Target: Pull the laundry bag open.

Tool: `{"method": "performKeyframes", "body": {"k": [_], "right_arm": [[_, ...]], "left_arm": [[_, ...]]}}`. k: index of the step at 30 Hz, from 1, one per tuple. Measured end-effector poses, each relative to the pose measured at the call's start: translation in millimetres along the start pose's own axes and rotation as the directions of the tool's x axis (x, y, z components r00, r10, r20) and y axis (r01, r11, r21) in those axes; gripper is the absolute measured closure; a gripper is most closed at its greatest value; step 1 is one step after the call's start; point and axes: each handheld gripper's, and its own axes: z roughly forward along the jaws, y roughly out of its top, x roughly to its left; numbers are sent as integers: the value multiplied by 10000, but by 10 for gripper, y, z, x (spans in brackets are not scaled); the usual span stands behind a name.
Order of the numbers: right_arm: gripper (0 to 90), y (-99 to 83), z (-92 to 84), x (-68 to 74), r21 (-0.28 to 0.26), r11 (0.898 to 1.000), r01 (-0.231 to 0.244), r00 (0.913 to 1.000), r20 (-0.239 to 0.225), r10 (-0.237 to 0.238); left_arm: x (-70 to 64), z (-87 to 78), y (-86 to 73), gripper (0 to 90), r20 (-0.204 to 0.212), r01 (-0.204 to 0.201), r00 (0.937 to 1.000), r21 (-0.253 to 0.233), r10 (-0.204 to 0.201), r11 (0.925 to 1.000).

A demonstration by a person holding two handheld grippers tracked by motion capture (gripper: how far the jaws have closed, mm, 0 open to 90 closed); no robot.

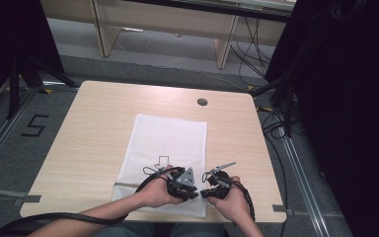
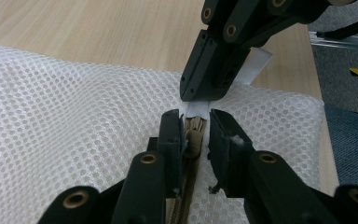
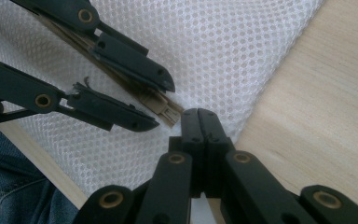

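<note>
Wooden table (image 1: 94, 133) carries a white mesh bag (image 1: 170, 140) at centre, its near edge hidden under both hands. Left gripper (image 2: 196, 128), jaws slightly spread, straddles the tan zipper (image 2: 193, 140); whether they grip is unclear. Right gripper (image 3: 199, 114), at 3 o'clock, is pressed together on the bag's white end tab (image 2: 256, 65), seen in the left gripper view.

A black numeral "5" (image 1: 33, 126) is showing on the grey floor (image 1: 10, 148), lying at about nine o'clock from the desk (image 1: 94, 128). Nothing else is reading legibly.
</note>
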Motion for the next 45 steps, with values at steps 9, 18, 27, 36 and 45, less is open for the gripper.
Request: {"method": "performKeyframes", "body": {"k": [9, 18, 27, 36, 45], "right_arm": [[900, 0, -1, -5, 27, 10000, -84, 10000, -1, 84], [900, 0, 5, -19, -27, 10000, 25, 9999, -107, -25], [900, 4, 9, -16, -38, 9999, 93, 9999, -58, -94], [900, 10, 12, 0, 31, 9998, 207, 9998, 83, -207], [900, 13, 15, 9, 82, 9997, 223, 9997, 80, -224]], "left_arm": [[-1, 39, 29, 784, 42, -27, 10000, 144, 26, 9999], [19, 38, 52, 817, 40, 29, 10000, 271, -30, 9996], [21, 15, 85, 820, 133, 143, 9998, 358, -147, 9993], [15, 1, 110, 822, 64, 125, 9999, 420, -127, 9990], [5, -4, 115, 823, 108, 148, 9998, 506, -153, 9986]]}}
